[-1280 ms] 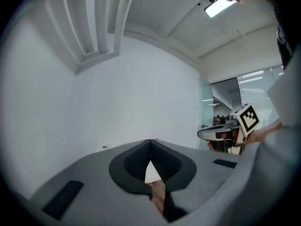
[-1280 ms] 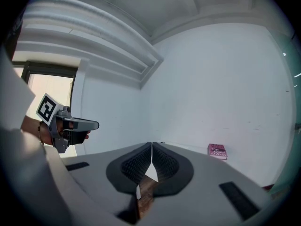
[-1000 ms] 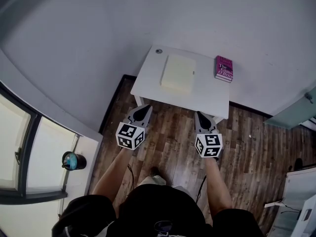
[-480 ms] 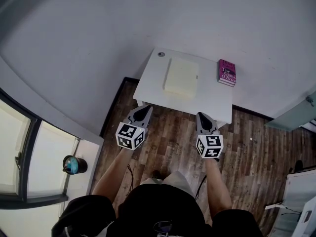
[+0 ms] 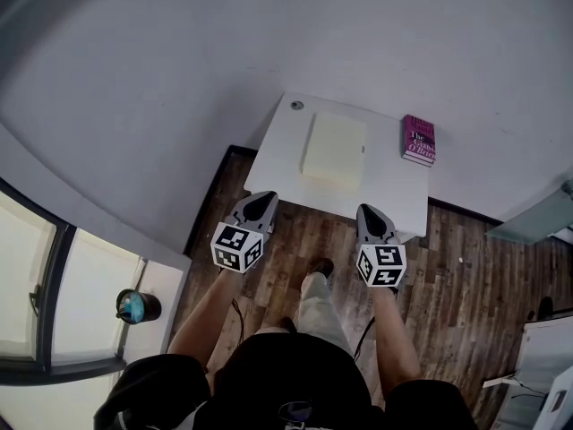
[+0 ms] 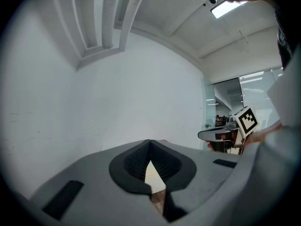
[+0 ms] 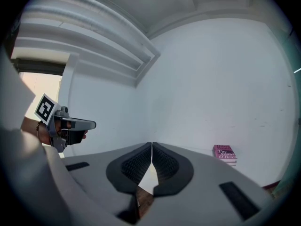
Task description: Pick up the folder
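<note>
The left gripper (image 5: pixel 266 196) and right gripper (image 5: pixel 365 210) are grey with black-and-white square markers. Ahead of them, the folder (image 5: pixel 334 147) is pale cream and the table (image 5: pixel 277 146) white. Beyond the right gripper, the book (image 5: pixel 418 140) is magenta. Beneath both, the floor (image 5: pixel 304 236) shows brown wood-grain planks.

Bright, even light; strong fisheye bending at edges.

I saw a white table (image 5: pixel 385 195) standing by a plain grey wall (image 5: pixel 161 70) on a dark wood-plank floor (image 5: pixel 466 276). A dark-framed window (image 5: pixel 36 267) was off to the left, and a ceiling light (image 6: pixel 229 7) glowed overhead.
</note>
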Motion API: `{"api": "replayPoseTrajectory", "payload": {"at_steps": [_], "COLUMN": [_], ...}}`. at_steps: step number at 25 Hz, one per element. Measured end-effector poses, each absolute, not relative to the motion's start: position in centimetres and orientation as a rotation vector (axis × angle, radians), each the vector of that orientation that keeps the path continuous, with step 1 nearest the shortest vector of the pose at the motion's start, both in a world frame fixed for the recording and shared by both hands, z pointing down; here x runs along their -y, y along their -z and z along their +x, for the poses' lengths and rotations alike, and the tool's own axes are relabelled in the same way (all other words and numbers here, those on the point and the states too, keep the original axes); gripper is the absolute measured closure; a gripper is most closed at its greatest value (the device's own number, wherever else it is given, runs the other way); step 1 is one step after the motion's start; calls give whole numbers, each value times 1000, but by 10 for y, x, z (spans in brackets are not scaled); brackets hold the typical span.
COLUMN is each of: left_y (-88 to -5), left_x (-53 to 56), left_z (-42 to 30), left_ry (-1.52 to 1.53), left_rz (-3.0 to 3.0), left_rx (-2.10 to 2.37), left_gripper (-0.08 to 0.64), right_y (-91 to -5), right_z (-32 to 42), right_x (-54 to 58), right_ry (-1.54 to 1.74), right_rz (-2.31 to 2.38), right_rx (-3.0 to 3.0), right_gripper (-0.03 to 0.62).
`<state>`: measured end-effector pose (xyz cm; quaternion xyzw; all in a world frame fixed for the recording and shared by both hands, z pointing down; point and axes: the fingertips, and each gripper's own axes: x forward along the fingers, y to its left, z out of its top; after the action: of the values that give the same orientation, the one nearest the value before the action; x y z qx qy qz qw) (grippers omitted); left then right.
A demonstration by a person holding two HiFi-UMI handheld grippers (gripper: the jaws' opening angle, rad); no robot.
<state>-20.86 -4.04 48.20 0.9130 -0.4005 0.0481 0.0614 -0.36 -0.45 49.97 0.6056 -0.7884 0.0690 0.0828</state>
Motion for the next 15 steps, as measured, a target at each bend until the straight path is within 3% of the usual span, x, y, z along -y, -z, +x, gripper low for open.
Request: {"api": "replayPoseTrajectory", "payload": {"at_steps": [15], "left_y": [-490], "left_x": [180], "left_z": [-166], "left_ry": [-166], "left_rz": [2759], "left_rx": [1193], "left_gripper": [538], "right_y": [-513], "right_z": [41], "right_x": [138], "right_ry": [-246], "right_rz": [1818], "right_rx": [2330], "right_gripper": [568]}}
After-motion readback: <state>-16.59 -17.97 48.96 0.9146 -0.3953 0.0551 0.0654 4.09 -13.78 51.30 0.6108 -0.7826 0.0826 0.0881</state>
